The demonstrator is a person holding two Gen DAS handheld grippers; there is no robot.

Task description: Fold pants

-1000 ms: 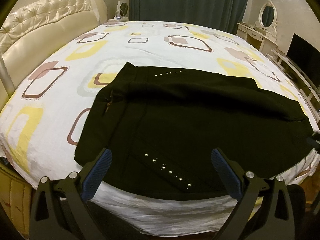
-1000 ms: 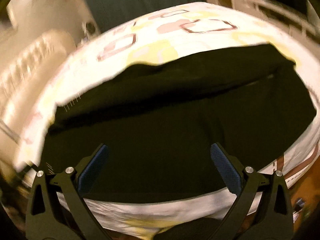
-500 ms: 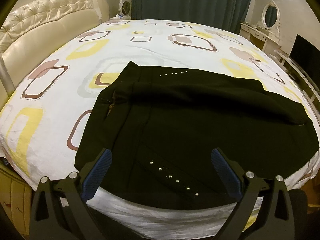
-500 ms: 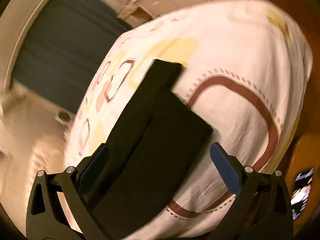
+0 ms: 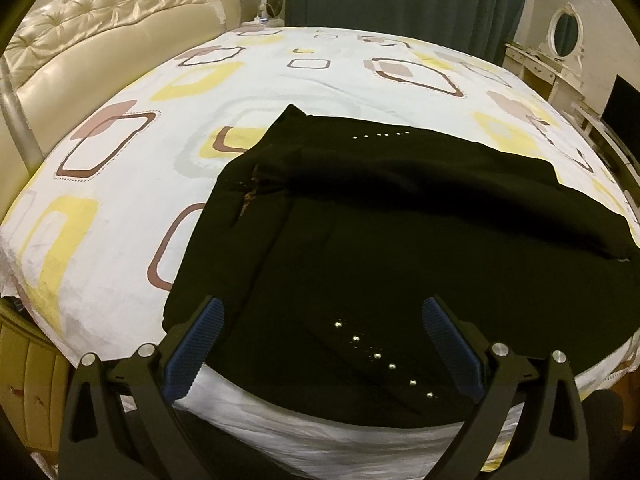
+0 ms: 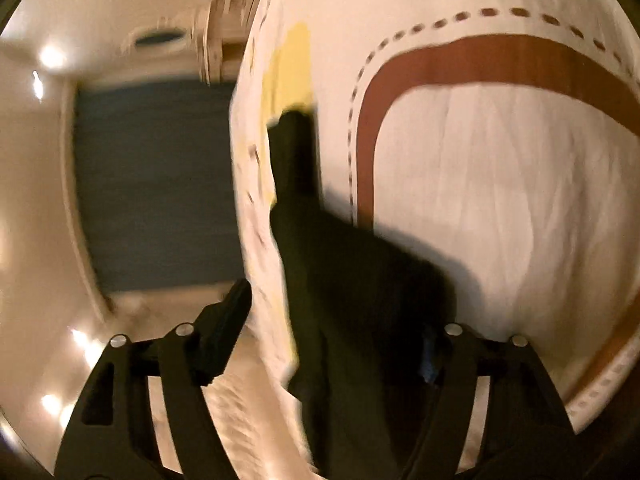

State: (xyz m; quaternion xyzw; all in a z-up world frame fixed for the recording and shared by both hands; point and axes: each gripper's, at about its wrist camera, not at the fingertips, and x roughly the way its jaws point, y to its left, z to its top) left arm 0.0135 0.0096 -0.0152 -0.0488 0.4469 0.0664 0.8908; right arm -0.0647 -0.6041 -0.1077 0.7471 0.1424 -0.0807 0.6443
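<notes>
Black pants (image 5: 400, 240) lie flat across the near part of the bed, waist at the left, with a row of metal studs (image 5: 384, 360) near the front edge. My left gripper (image 5: 320, 308) hovers open just above that studded near edge, nothing between its blue pads. The right wrist view is rolled sideways and blurred. There the narrow leg end of the pants (image 6: 340, 272) runs between the fingers of my right gripper (image 6: 336, 332). Its jaws are closing, and I see no pad pressing on the cloth.
The patterned white sheet (image 5: 120, 220) covers the bed, whose front edge drops off just below my left gripper. A tufted cream headboard (image 5: 100, 28) stands at the left and a dark curtain (image 5: 400, 0) behind. A dresser with an oval mirror (image 5: 560, 40) and a dark screen (image 5: 624, 108) line the right side.
The right gripper swung from above the pants to their leg end at the bed's corner, rolling about a quarter turn, and its jaws narrowed. The left gripper crept slightly forward and lower.
</notes>
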